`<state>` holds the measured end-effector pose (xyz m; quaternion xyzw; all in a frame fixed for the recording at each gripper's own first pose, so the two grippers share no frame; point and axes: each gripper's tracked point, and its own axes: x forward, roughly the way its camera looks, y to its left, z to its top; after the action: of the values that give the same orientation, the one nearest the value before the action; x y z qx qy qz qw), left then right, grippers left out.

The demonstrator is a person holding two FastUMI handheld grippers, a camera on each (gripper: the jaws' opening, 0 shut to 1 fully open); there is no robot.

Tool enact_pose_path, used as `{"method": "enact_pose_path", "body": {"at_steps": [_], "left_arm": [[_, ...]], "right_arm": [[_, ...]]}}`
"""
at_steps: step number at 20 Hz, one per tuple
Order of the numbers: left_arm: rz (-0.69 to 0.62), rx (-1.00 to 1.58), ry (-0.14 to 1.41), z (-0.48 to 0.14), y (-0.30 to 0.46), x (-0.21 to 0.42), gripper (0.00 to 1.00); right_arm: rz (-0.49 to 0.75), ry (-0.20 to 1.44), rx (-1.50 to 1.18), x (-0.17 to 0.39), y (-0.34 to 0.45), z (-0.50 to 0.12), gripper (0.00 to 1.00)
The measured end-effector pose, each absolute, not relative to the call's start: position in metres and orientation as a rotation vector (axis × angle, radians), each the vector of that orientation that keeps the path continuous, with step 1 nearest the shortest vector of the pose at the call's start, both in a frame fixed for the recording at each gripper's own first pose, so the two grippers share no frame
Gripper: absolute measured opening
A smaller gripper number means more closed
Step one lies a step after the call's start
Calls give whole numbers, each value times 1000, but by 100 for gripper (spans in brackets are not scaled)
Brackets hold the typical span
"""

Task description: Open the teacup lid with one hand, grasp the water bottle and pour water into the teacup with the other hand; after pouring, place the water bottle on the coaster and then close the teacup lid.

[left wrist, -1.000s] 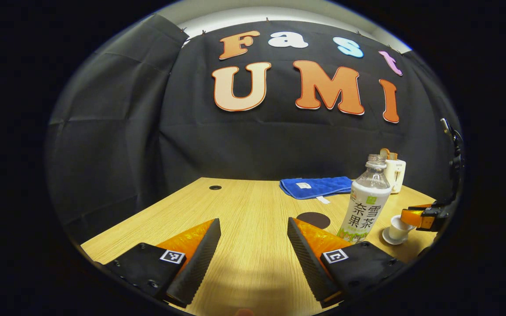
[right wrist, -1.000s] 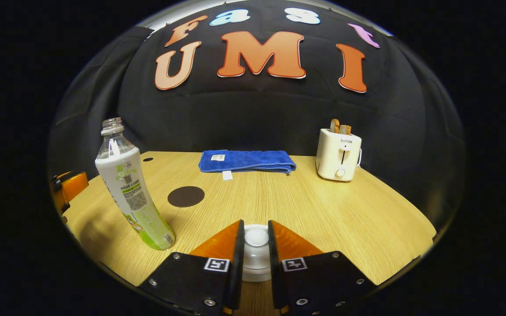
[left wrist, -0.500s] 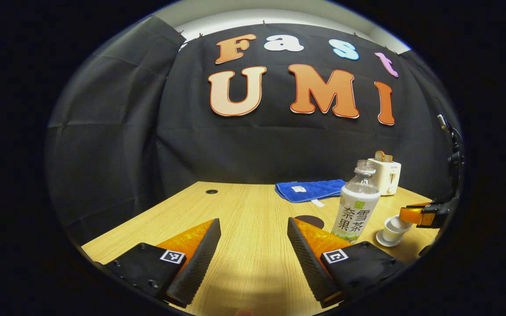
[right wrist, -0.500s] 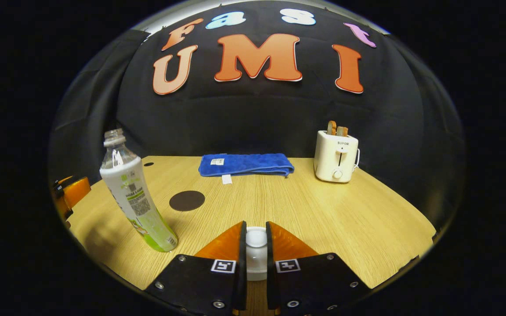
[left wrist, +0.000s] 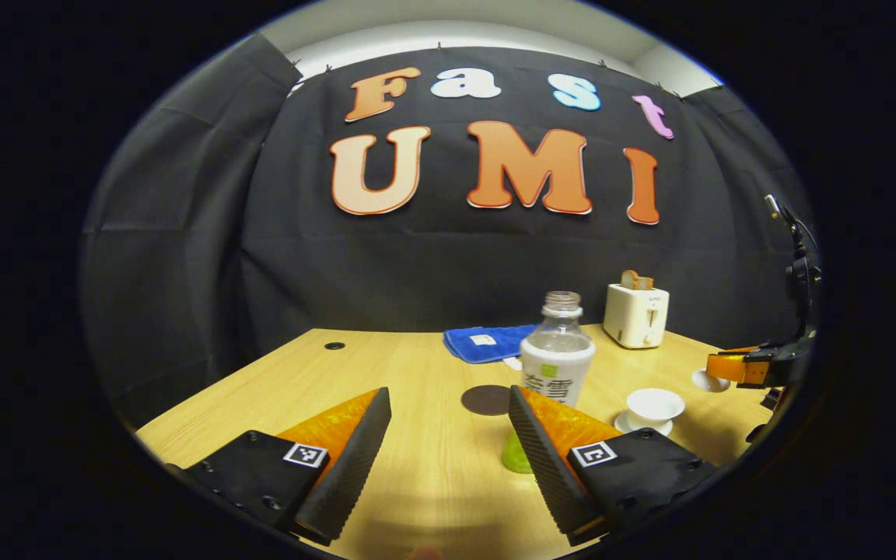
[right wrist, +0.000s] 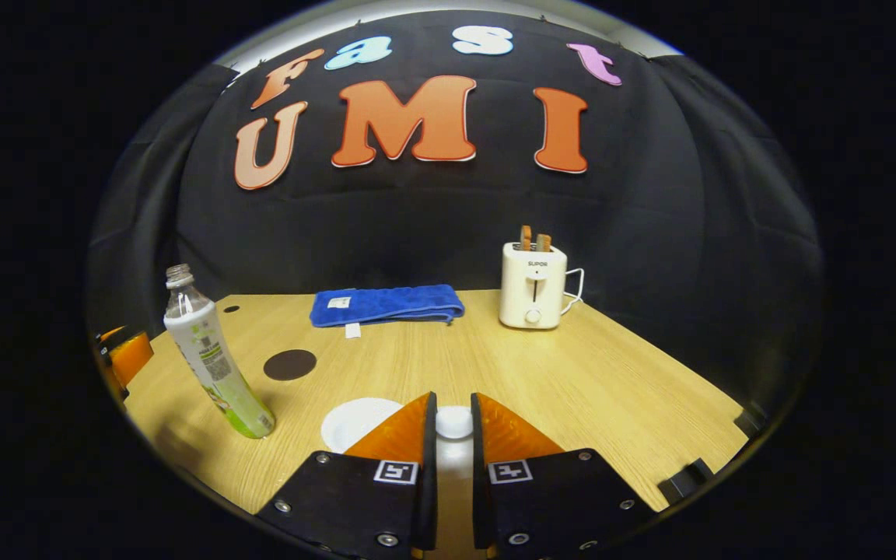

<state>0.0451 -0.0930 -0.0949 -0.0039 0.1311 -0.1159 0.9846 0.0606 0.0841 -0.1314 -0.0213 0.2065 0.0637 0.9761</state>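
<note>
The uncapped water bottle point(left wrist: 558, 354) stands upright on the table; its base sits behind one finger of my open left gripper point(left wrist: 448, 393), which holds nothing. Beyond it lies the dark round coaster point(left wrist: 486, 400). To the right the white teacup point(left wrist: 654, 405) stands uncovered on its saucer. My right gripper point(left wrist: 722, 369) hovers right of the cup with the white lid point(left wrist: 701, 380). In the right gripper view, my right gripper point(right wrist: 453, 400) is shut on the lid's knob point(right wrist: 454, 423), above and right of the teacup point(right wrist: 356, 424). The bottle point(right wrist: 211, 364) and coaster point(right wrist: 289, 364) are to the left.
A folded blue towel point(right wrist: 386, 304) lies at the back of the wooden table point(right wrist: 611, 373). A white toaster point(right wrist: 532, 295) with two slices in it stands at the back right. My left gripper point(right wrist: 125, 354) shows at the far left edge in the right gripper view.
My right gripper has lifted the lid off the teacup and carried it up and to the right. My left gripper has swung toward the bottle, which now stands close to its fingers.
</note>
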Motion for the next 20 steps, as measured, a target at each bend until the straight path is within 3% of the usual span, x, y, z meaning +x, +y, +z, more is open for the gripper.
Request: {"method": "enact_pose_path", "body": {"at_steps": [8,20], "left_arm": [[-358,5,303,-114,-158,43,98],[-353,31,443,-166,-175,53,97]], "right_arm": [[23,439,-31,51,22,-142,18],[-45,506,-2,44,-20,-166,18]]}}
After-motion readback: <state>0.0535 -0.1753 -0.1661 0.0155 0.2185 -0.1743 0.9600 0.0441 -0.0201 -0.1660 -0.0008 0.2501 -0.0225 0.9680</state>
